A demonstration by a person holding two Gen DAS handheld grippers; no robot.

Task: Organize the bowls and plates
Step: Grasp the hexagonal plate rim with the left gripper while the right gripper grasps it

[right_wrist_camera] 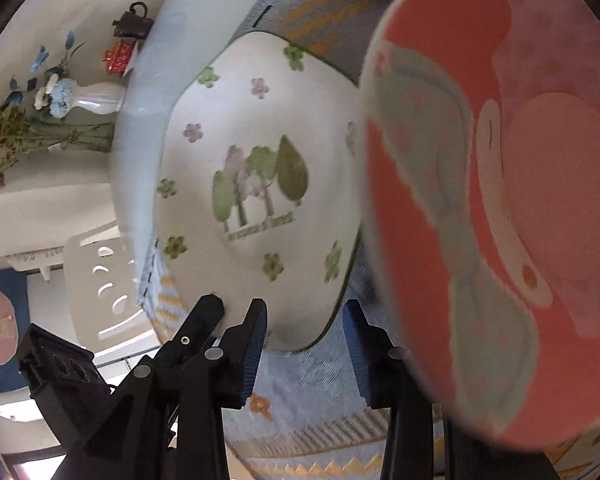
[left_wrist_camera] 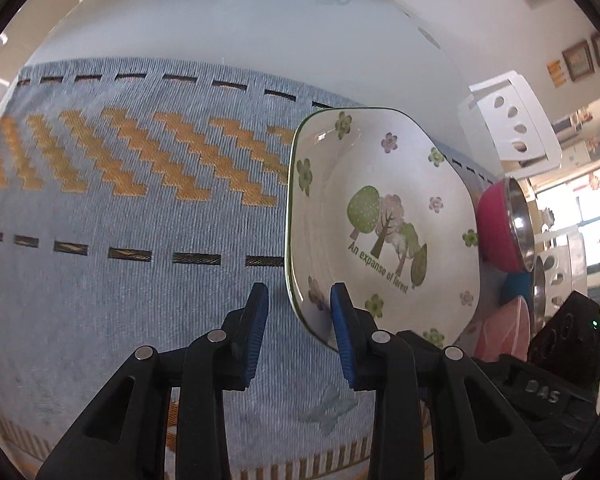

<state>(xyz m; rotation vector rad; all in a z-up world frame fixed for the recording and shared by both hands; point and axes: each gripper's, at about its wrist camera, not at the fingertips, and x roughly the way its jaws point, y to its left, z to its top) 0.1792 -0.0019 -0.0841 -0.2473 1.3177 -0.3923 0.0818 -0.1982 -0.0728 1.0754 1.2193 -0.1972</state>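
Observation:
A white plate (left_wrist_camera: 380,208) with a green rim and painted trees lies on a blue woven cloth (left_wrist_camera: 120,240). My left gripper (left_wrist_camera: 300,336) is open; the plate's near left rim sits between its blue pads, clear of the left pad. In the right wrist view the same white plate (right_wrist_camera: 260,160) has its near edge between the pads of my right gripper (right_wrist_camera: 306,344), which is open too. A pink plate (right_wrist_camera: 500,200) with a cartoon print looms blurred at the right, overlapping the white plate's side. Its edge (left_wrist_camera: 508,328) peeks out beside the white plate.
A pink bowl with a steel inside (left_wrist_camera: 500,232) and a blue one (left_wrist_camera: 516,292) stand right of the plates. The cloth covers a round pale table (left_wrist_camera: 220,20). A white chair (left_wrist_camera: 512,120) stands beyond it. A white vase of flowers (right_wrist_camera: 96,100) and a dark teapot (right_wrist_camera: 134,22) sit at the table's far side.

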